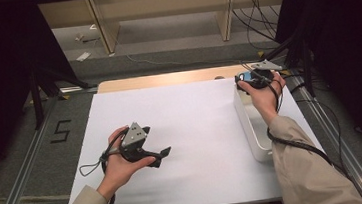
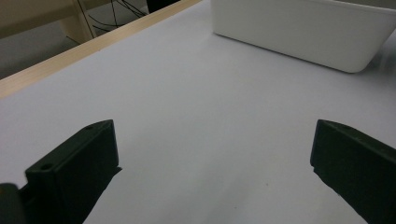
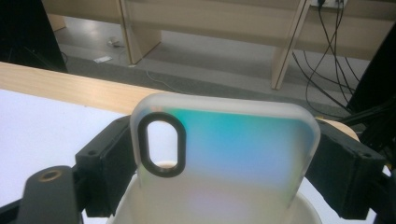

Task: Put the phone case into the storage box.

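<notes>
My right tool is clamped on the phone case: frosted, iridescent, oval camera cutout at upper left in the right gripper view. Jaws grip its two long edges, so the long axis runs up, out of the jaws. The case sits directly over the far end of the white bin, lower end at or just inside the rim; I can't tell if it touches. Judging the next move as straight down or straight up along that axis. Left tool is spread wide, nothing in it, low over the white desk sheet, well apart from the bin. The right hand is the nearer one. Wooden desk edge behind, then shelving legs, loose cables, dark floor.
</notes>
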Demonstrator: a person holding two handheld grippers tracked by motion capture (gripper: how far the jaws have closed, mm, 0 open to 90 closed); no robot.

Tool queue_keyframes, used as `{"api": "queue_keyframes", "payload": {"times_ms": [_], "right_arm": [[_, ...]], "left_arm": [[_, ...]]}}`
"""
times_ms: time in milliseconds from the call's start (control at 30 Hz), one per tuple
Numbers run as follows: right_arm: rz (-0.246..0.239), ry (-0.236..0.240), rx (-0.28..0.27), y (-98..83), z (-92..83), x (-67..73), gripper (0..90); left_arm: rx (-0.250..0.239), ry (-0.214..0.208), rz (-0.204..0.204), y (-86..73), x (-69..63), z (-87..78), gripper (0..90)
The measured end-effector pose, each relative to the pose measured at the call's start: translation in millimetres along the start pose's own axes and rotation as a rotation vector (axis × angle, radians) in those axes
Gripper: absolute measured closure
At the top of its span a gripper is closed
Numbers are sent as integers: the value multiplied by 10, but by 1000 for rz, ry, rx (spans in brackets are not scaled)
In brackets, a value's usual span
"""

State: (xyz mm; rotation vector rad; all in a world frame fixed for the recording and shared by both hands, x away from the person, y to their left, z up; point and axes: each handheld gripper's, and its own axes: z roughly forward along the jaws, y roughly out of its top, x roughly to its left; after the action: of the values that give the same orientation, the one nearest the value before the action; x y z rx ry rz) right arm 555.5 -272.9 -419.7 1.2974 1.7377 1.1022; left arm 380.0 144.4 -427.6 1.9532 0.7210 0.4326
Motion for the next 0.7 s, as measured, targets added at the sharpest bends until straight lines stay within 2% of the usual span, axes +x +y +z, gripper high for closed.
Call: {"api": "queue_keyframes", "payload": {"times_ms": [467,700], "right_arm": [[15,0,23,-24,32,2,90],[33,-1,3,21,-6,-24,65]], "left_arm": [[2,-2,1,-1,-1,4,5],[1,-2,-1,0,-1,3,5]]}}
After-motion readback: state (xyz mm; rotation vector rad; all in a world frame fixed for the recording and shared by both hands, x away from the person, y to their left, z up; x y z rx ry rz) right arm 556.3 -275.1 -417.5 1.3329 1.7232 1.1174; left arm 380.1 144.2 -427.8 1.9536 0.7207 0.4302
